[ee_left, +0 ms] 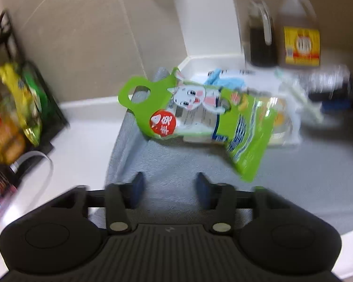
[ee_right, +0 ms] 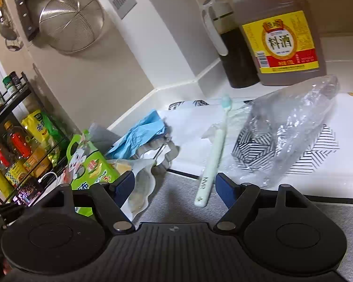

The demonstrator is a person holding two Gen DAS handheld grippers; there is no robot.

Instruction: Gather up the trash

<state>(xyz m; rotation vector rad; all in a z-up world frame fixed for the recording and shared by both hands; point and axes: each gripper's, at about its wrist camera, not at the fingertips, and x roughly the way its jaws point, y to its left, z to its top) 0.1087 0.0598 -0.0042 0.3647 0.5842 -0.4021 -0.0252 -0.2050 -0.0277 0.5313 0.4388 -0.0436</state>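
Motion blur smeared much of the left wrist view, leaving the far right of the counter [ee_left: 82, 127] unreadable. My left gripper [ee_left: 169, 184] stood with its jaws apart and nothing between them, hanging over the grey mat [ee_left: 176, 164], short of the green rabbit-print packet [ee_left: 200, 117] lying across the mat's far end. That packet overlapped a pale wrapper [ee_left: 284, 122] too blurred to identify.

My right gripper [ee_right: 175, 189] was spread wide, also holding nothing. The handle end of a mint toothbrush [ee_right: 211, 159] lay between its fingertips without clearly touching either; a white torn wrapper [ee_right: 141, 188] sat just beside the left finger, partly hidden behind it. Beyond, a crumpled blue glove [ee_right: 141, 134] and a clear plastic bag [ee_right: 291, 129] rested on a white board with striped patterns [ee_right: 322, 152], whose near edge met the mat.

At the back corner, a cooking-wine jug [ee_right: 282, 42] and a dark bottle [ee_right: 235, 54] stood close together against the wall. A spice rack [ee_right: 16, 122] bounded the left side, cut off by the frame. Bare mat lay nearest both grippers.
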